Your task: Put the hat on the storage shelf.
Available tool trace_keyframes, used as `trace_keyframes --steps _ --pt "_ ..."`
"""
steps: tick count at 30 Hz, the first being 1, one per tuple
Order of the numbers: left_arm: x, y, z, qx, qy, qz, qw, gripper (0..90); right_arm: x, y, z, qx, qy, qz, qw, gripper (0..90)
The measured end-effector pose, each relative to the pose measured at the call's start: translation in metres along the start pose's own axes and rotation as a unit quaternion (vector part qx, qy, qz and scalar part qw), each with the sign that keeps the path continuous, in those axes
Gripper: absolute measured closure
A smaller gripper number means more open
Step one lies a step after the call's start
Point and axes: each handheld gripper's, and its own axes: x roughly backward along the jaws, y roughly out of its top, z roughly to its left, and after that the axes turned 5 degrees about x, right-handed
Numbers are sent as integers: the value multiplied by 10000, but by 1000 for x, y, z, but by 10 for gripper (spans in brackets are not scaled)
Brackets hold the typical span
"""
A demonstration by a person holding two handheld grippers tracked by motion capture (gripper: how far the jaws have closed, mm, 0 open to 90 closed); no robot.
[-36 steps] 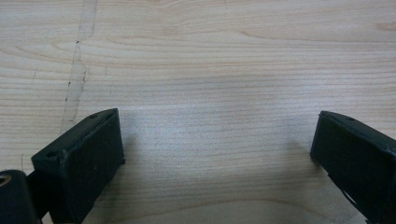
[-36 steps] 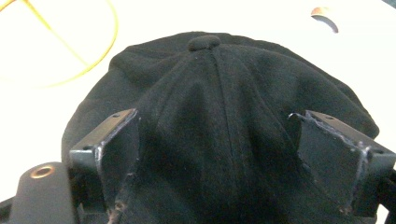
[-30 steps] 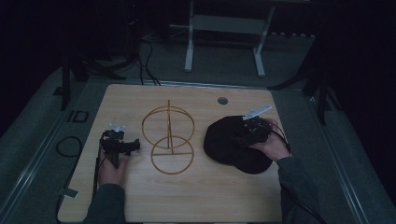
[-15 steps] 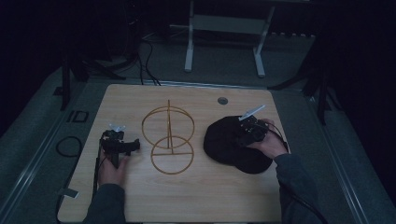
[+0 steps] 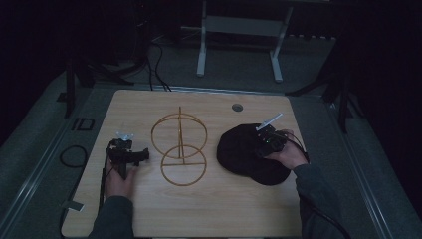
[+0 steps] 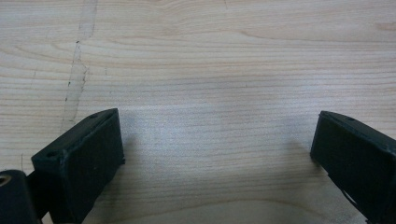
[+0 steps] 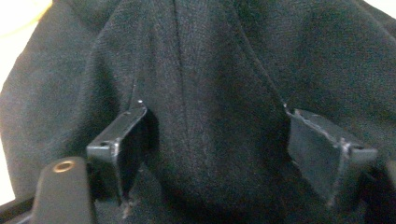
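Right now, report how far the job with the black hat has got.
Done: nothing; the black hat lies flat on the table, the gold wire stand bare. In hand: the right gripper has just been closing around a fold of hat. Left: grip, lift, probably set it on the stand. The left gripper rests open.

"ID" stands in dark letters on the floor strip [image 5: 82, 124], beyond and outward of the left gripper [image 5: 130, 154].

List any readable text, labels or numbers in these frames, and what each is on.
"ID": on the dark mat left of the table, high view.
Black hat, wire stand, left gripper, right gripper: no readable text.
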Motion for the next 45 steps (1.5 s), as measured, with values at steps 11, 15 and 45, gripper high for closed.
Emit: trace_keyframes --steps 11,15,45 --pt "0 0 0 1 0 -1 10000 22 -1 -2 -2 -47 36 227 9997 714" --pt "0 0 0 0 1 1 10000 22 3 -2 0 185 14 104 9998 825" --pt "0 0 0 4 1 -12 10000 22 52 -2 -1 396 330 -1128 9923 867"
